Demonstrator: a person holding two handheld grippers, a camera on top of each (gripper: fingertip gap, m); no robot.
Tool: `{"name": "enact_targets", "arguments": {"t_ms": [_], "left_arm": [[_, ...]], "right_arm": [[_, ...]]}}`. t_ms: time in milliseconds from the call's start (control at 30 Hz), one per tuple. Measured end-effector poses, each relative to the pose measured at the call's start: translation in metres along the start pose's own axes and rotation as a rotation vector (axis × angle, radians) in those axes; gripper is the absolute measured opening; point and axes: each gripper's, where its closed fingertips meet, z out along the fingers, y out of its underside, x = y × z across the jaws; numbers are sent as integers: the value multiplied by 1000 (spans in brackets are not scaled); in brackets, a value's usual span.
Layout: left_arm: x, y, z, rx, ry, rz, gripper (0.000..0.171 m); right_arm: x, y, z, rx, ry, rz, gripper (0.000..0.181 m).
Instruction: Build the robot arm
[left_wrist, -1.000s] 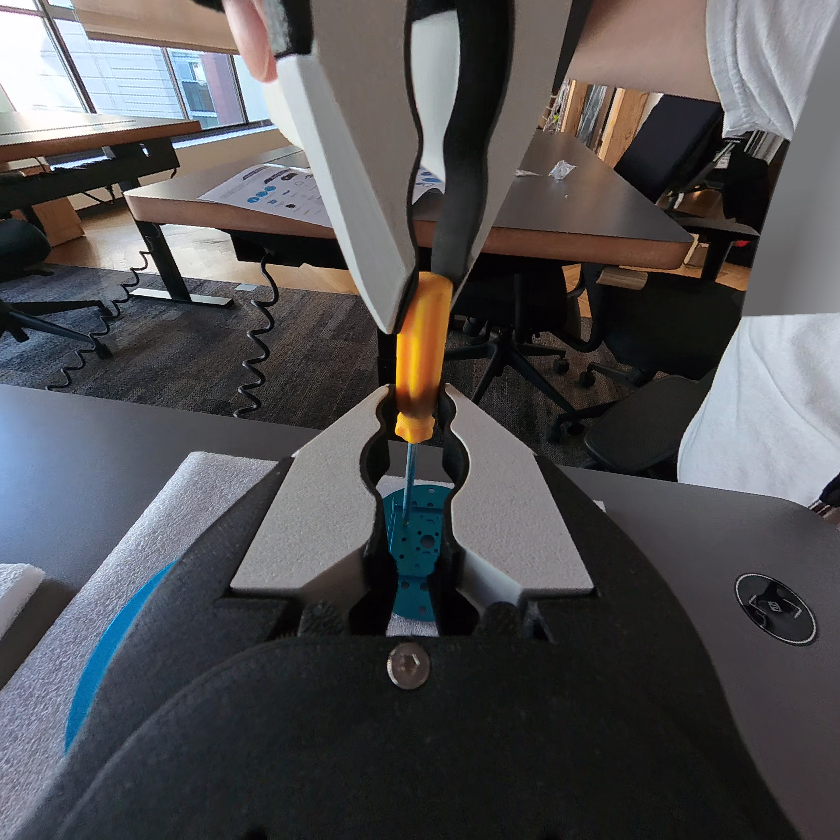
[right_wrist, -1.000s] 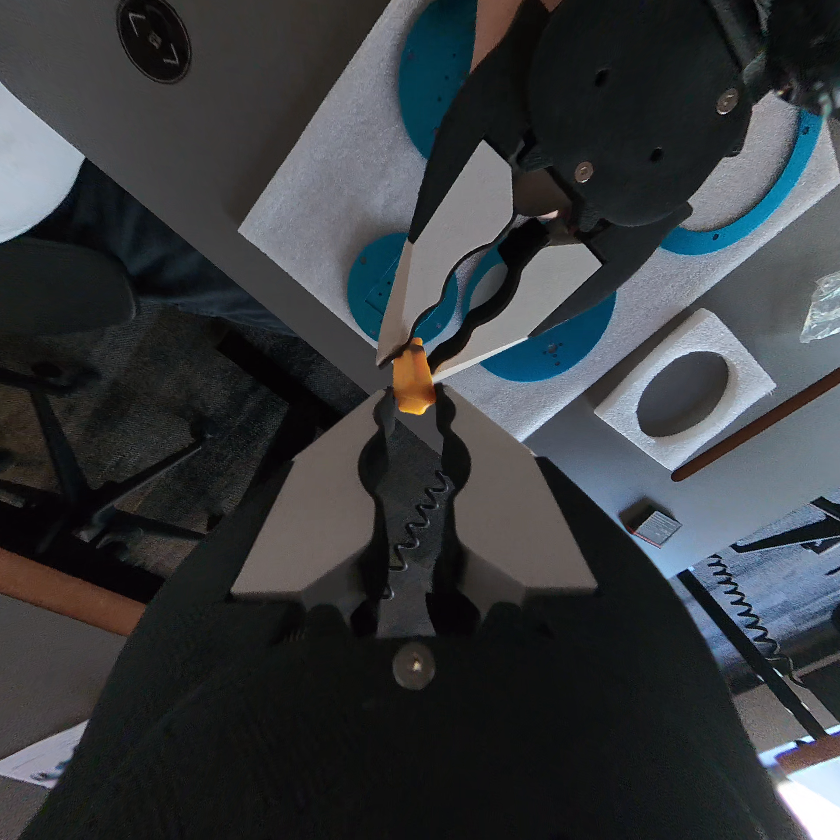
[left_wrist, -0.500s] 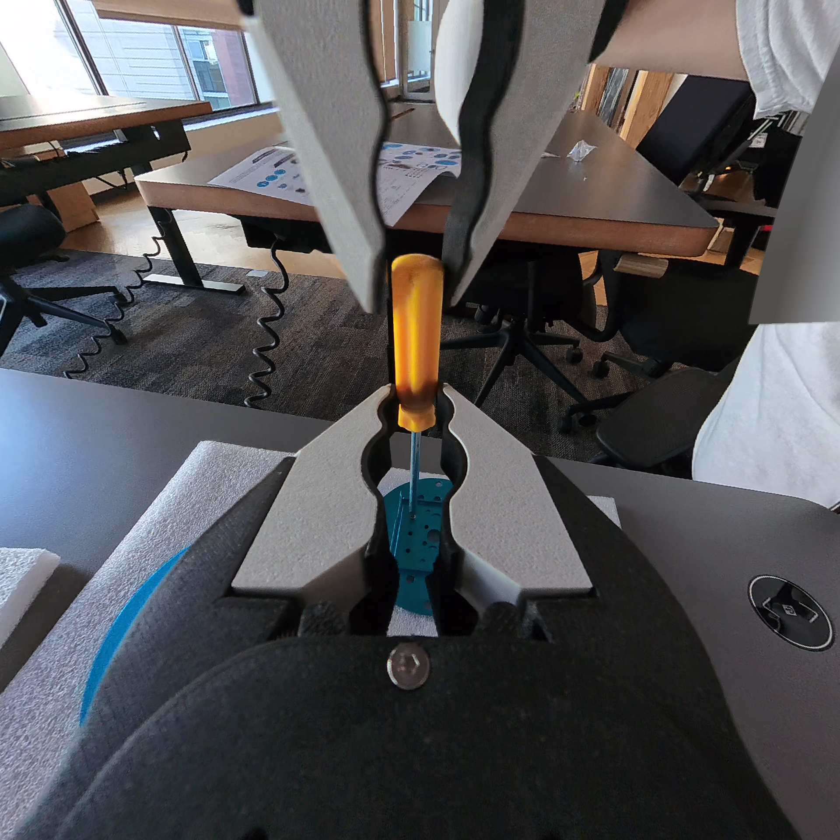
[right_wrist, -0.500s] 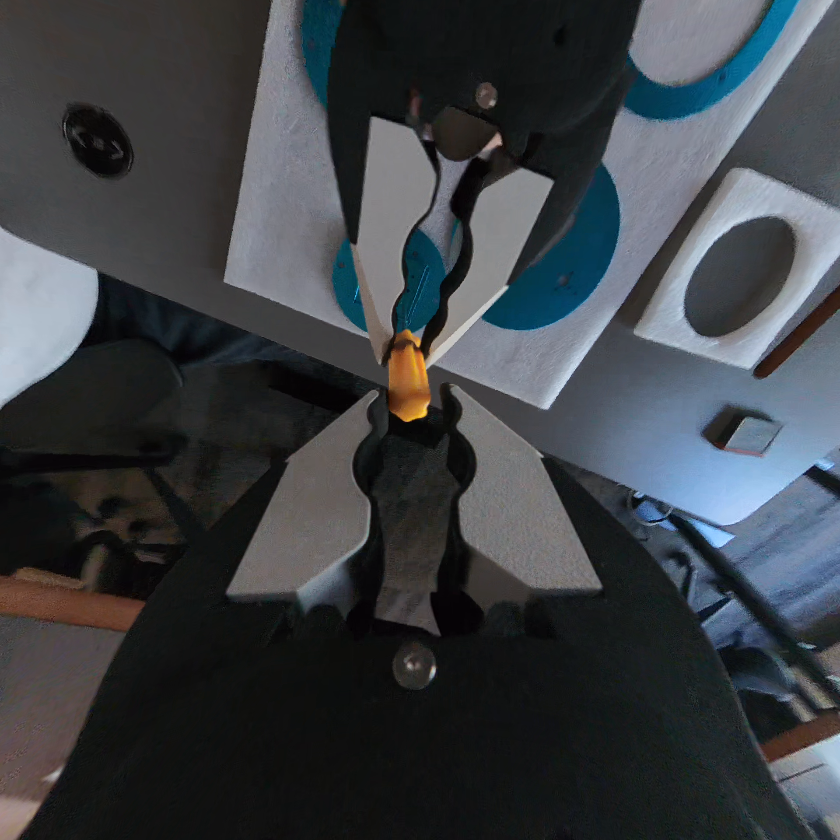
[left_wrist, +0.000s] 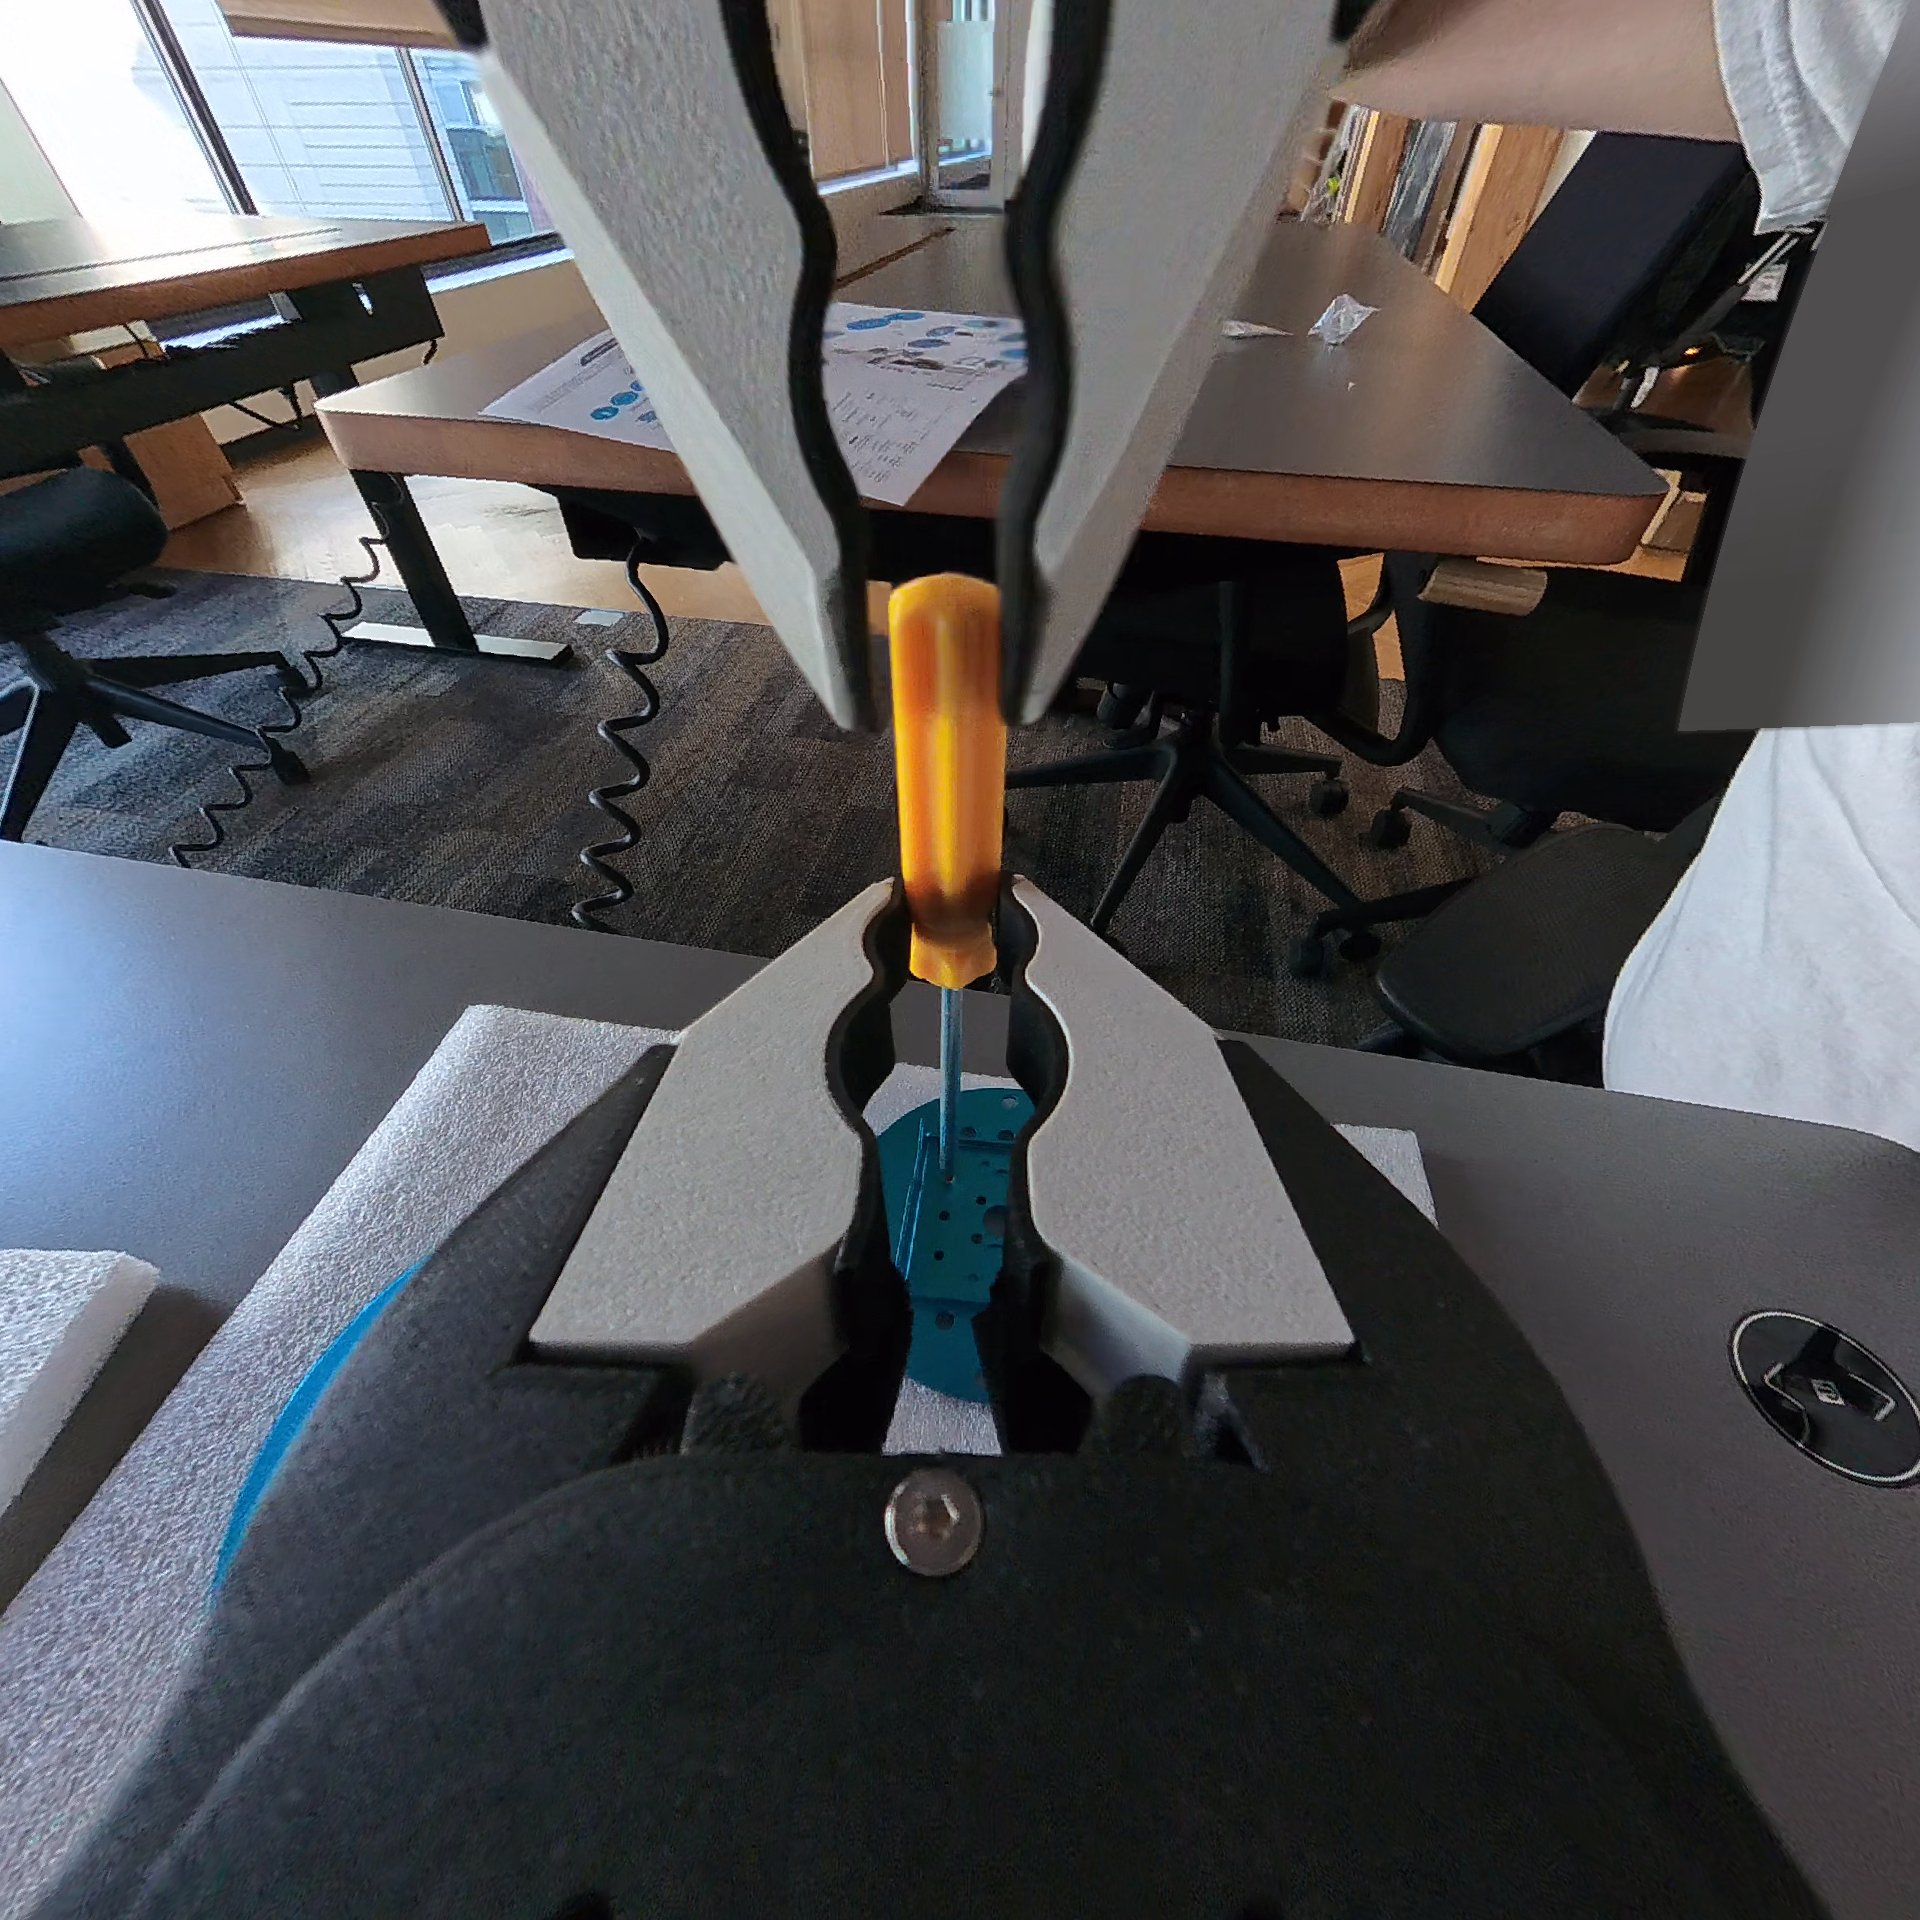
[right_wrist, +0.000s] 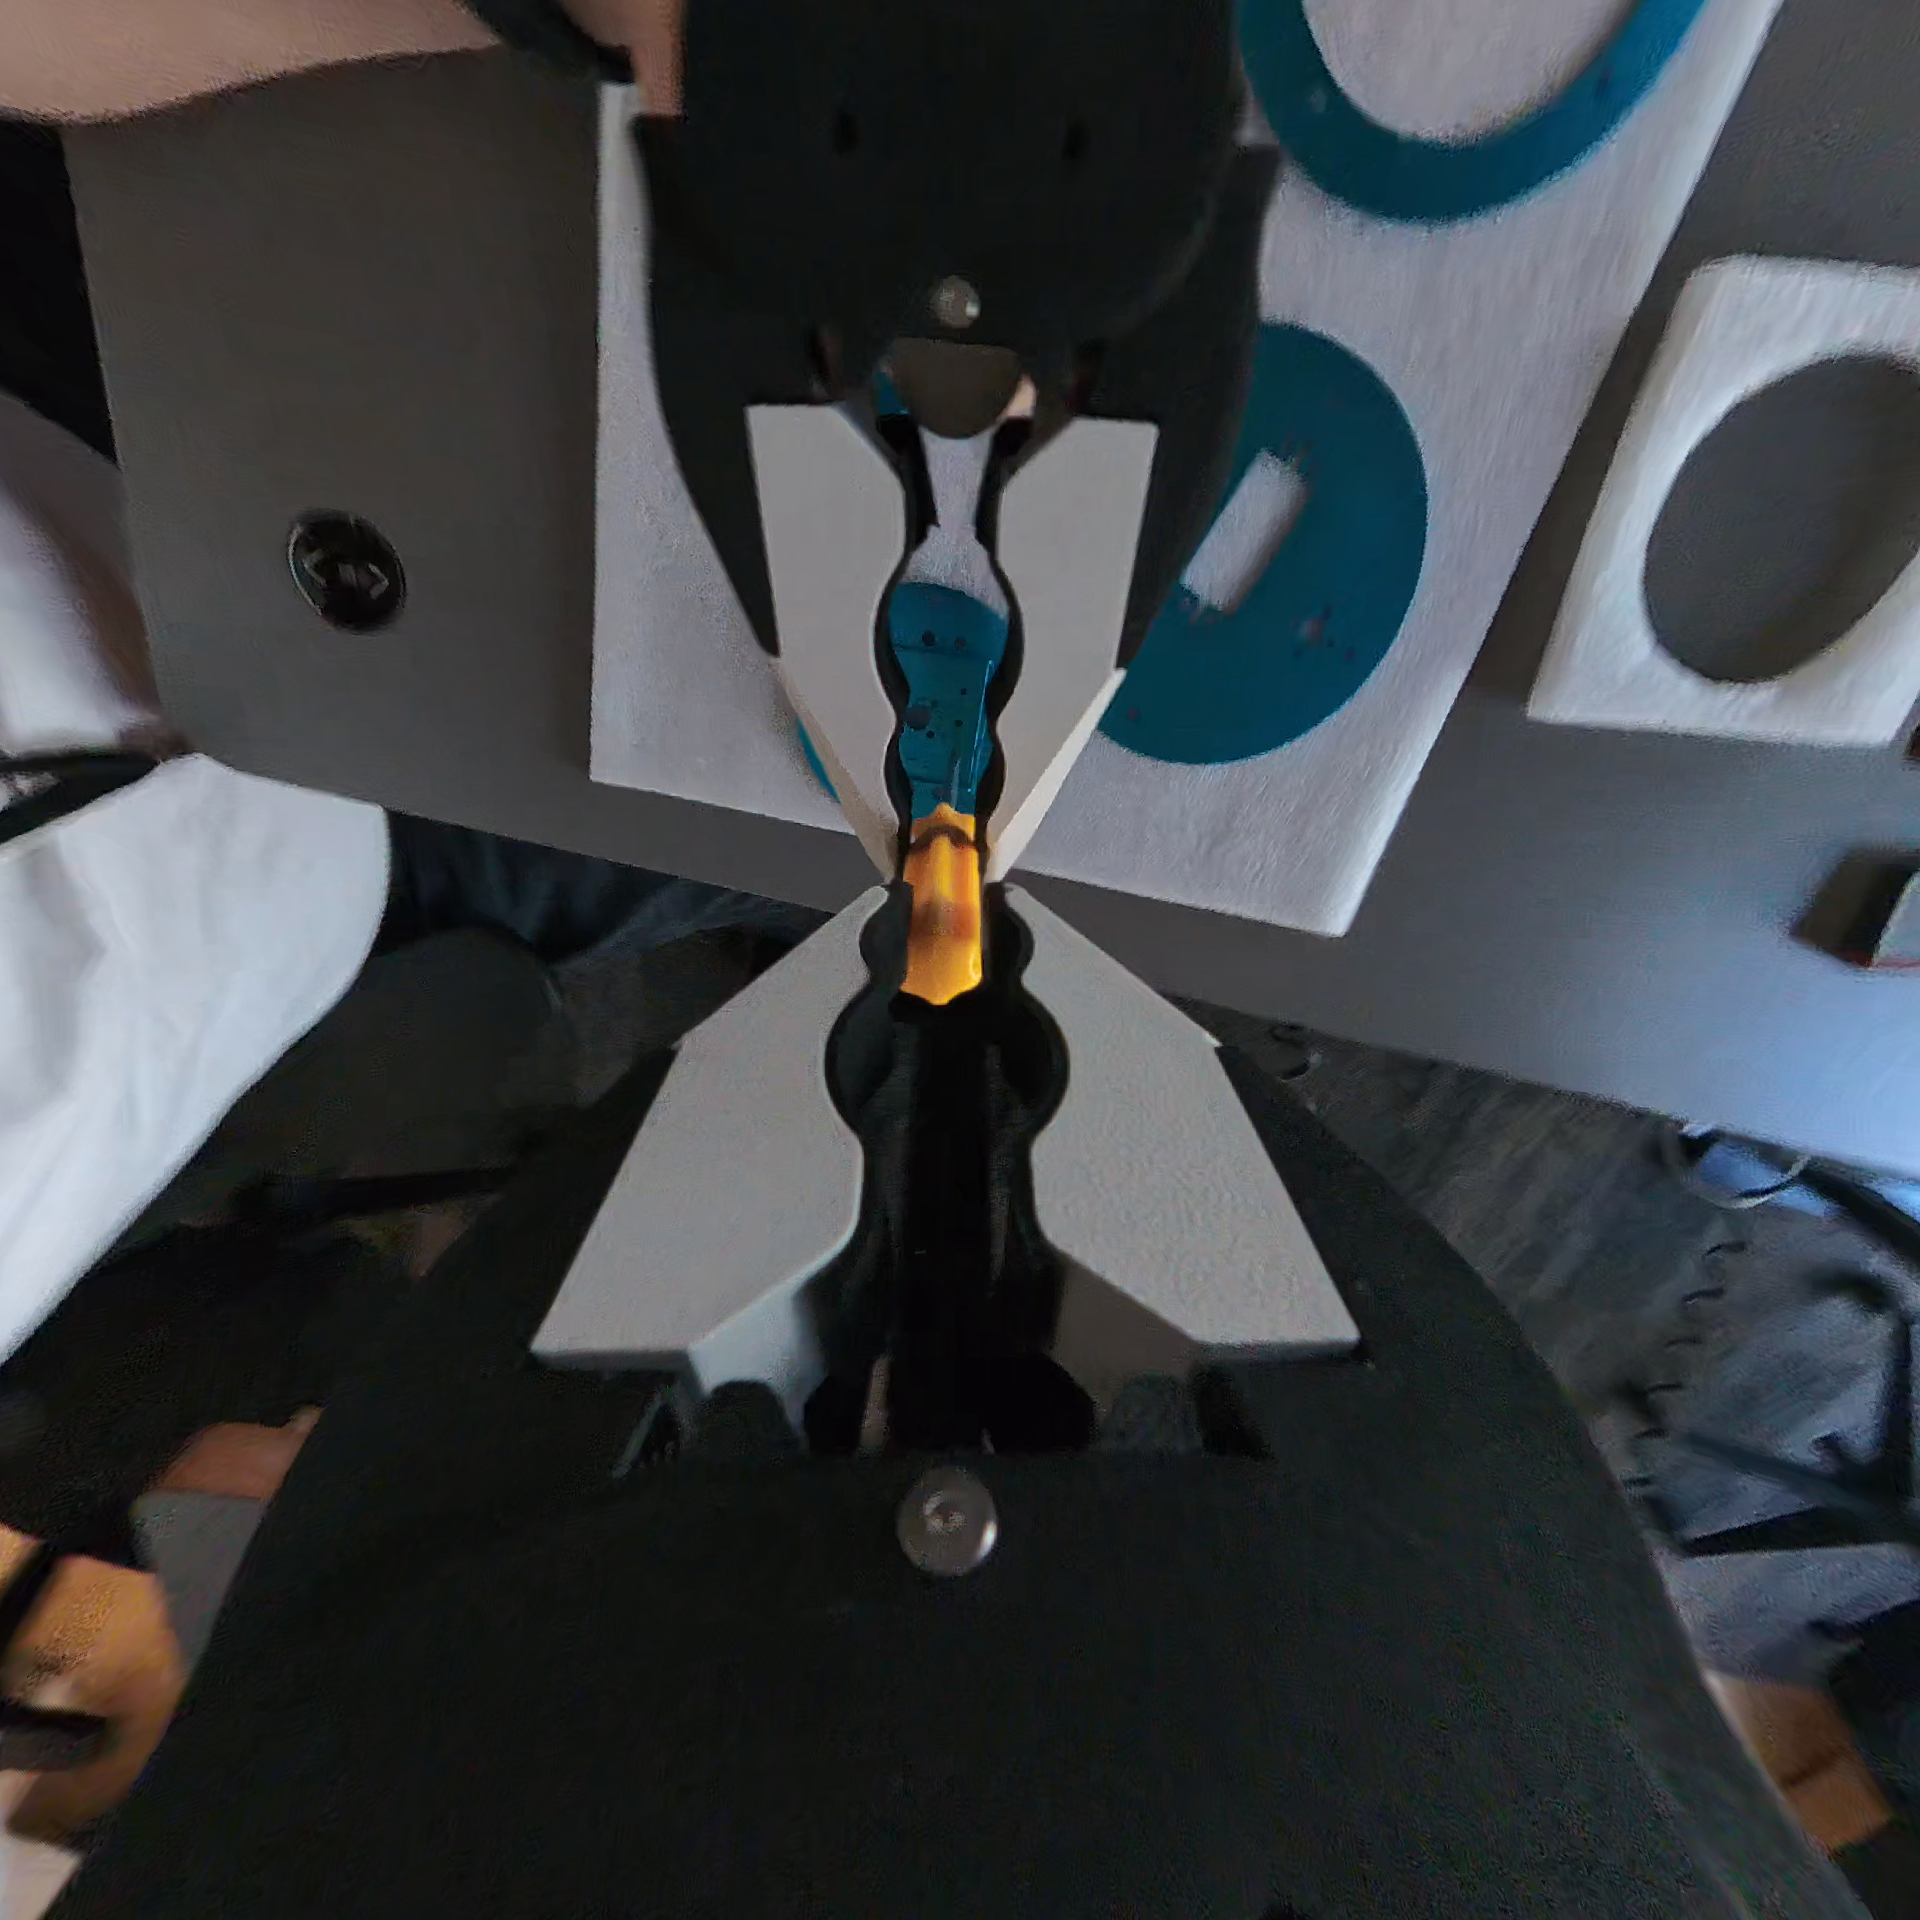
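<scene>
An orange-handled screwdriver (left_wrist: 948, 769) stands upright, its thin shaft tip on a small blue perforated disc (left_wrist: 961, 1226) that lies on a white foam sheet (left_wrist: 416, 1143). My left gripper (left_wrist: 953, 894) is shut on the lower end of the handle. My right gripper (left_wrist: 930, 717) comes down from above and is shut on the top of the handle. In the right wrist view the screwdriver (right_wrist: 940, 935) sits between my right gripper (right_wrist: 943, 899) and the left gripper (right_wrist: 940, 842), tip to tip, with the blue disc (right_wrist: 940, 665) beyond.
On the foam sheet (right_wrist: 686, 623) lie a large blue disc with a rectangular slot (right_wrist: 1340, 582) and a blue ring (right_wrist: 1455, 156). A foam block with an oval hole (right_wrist: 1600, 644) lies beside it. A round grommet (left_wrist: 1823, 1392) sits in the dark table. Desks and office chairs stand behind. About 5 cm separates my left fingertips from my right. From the left gripper's tips to the round grommet (left_wrist: 1823, 1392) is close to 20 cm.
My right gripper let go of the handle top, turned about the screwdriver's axis, came back down and closed on the handle. The left gripper kept its hold.
</scene>
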Motion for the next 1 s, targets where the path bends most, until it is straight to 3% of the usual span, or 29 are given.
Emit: {"name": "enact_targets", "arguments": {"t_ms": [100, 233, 333, 467, 533, 600, 667, 800, 867, 1000], "left_arm": [[0, 0, -1, 3, 4, 3, 14], [1, 0, -1, 6, 12, 1, 14], [1, 0, -1, 9, 13, -8, 15], [-3, 0, 2, -9, -21, -22, 18], [-4, 1, 3, -11, -39, 3, 16], [-3, 1, 2, -12, -26, 0, 16], [-3, 1, 1, -11, -21, 0, 16], [1, 1, 2, -12, -2, 7, 16], [2, 1, 2, -14, 5, 3, 16], [-1, 1, 4, -20, -21, 0, 17]], "right_arm": [[-3, -1, -2, 22, 42, -244, 30], [-4, 6, 2, -27, 56, -314, 17], [-4, 7, 3, -32, 40, -227, 17], [2, 7, 3, -35, -3, 162, 18], [3, 7, 3, -29, -13, 260, 19], [0, 5, 3, -35, -18, 199, 19], [-1, 5, 4, -42, 29, -1, 31], [-4, 5, 5, -51, 111, -204, 16], [-4, 6, 5, -69, 107, -154, 16], [1, 7, 5, -69, 63, 138, 16]]}}
